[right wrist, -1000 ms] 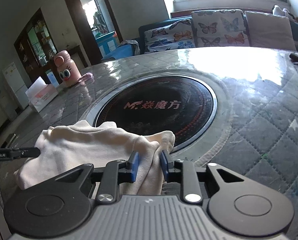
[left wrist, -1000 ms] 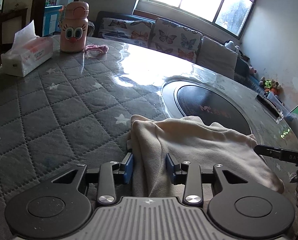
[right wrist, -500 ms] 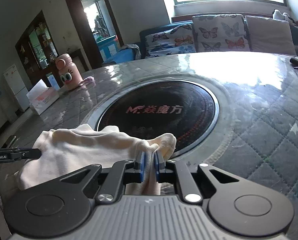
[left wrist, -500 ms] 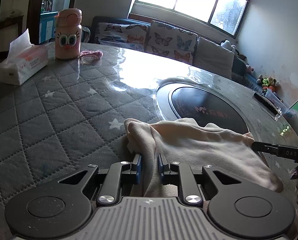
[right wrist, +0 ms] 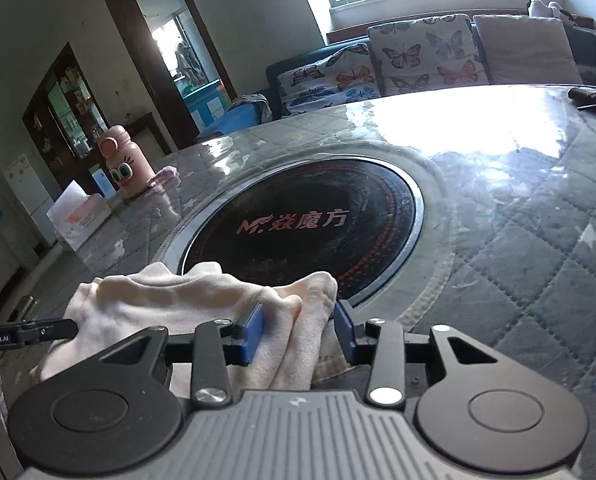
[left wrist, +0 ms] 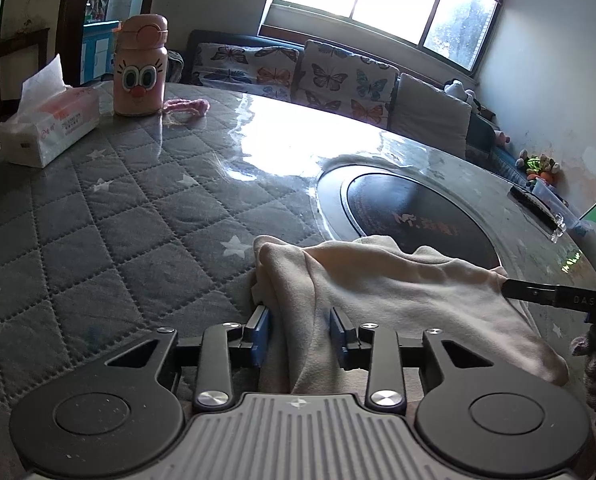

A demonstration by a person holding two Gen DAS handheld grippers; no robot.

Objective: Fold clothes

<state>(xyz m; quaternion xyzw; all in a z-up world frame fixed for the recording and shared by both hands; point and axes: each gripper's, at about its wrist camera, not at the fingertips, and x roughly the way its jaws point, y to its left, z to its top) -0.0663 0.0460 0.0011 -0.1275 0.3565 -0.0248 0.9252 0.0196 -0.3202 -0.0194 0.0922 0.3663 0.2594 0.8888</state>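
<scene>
1. Beside the round black hob, on its near side, the cream garment lies bunched on the quilted surface, one edge over the hob's rim.
2. Left gripper and right gripper both stand released, cloth loose between the pads.
3. Half a second earlier both were clenched on it.
4. Judged: one fold just laid; next needs a fresh grasp on an edge.

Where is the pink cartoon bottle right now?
The pink bottle stands upright at the table's far left in the left wrist view, between the tissue box and a pink hair tie.
</scene>
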